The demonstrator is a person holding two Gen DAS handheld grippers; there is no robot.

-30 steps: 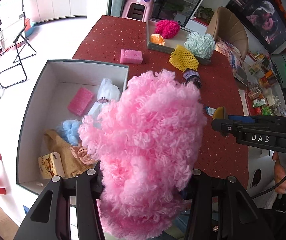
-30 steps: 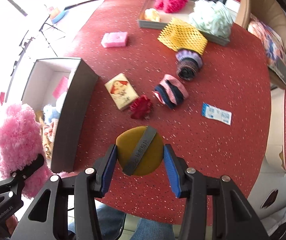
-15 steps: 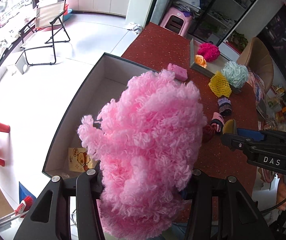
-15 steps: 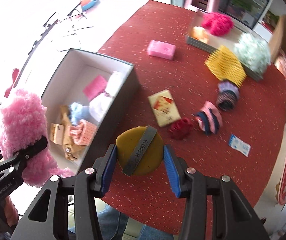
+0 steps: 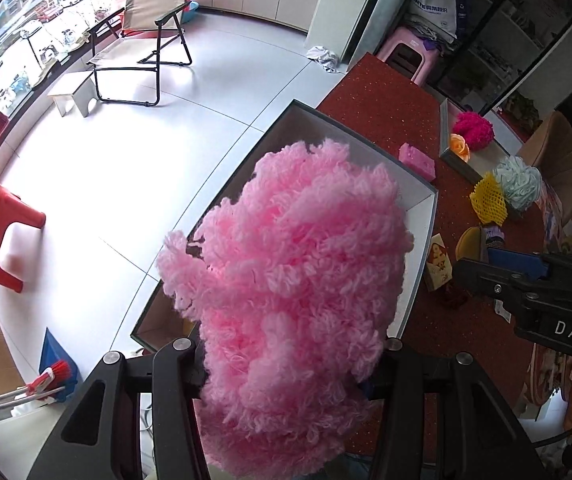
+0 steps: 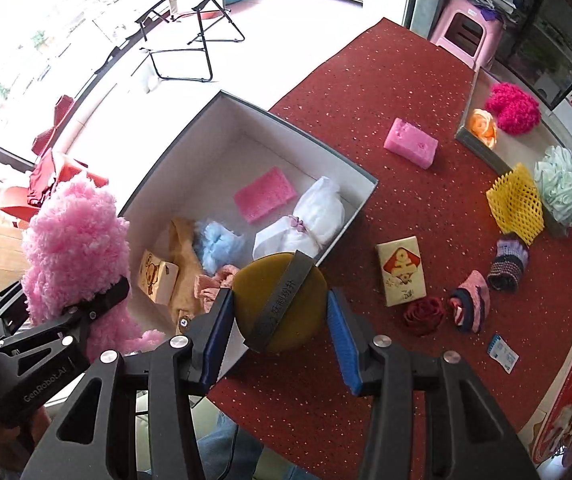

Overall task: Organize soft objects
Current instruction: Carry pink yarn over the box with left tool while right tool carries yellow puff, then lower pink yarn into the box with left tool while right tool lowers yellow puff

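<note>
Soft things lie in two groups: some already in the open white box at the counter's left edge, the rest spread over the red counter. Inside the box are a pink sponge, a white bundle, a pale blue fluffy piece, a tan cloth, a peach knit piece and a small cartoon-printed packet. The left gripper is clamped on a big pink fluffy ball, which hangs over the near part of the box and, from the left wrist view, blocks sight of nearly everything in it. The right gripper grasps a mustard-yellow round puff with a grey strap, above the box's near right wall. On the counter to the right of the box are a loose pink sponge block, a tissue packet, a dark red fabric rose, a rolled striped sock, a purple knit piece, a yellow foam net, a mint bath pouf and a small blue-and-white sachet. Toward the counter's far right corner a shallow tray holds an orange rose and a magenta fluffy ball.
</note>
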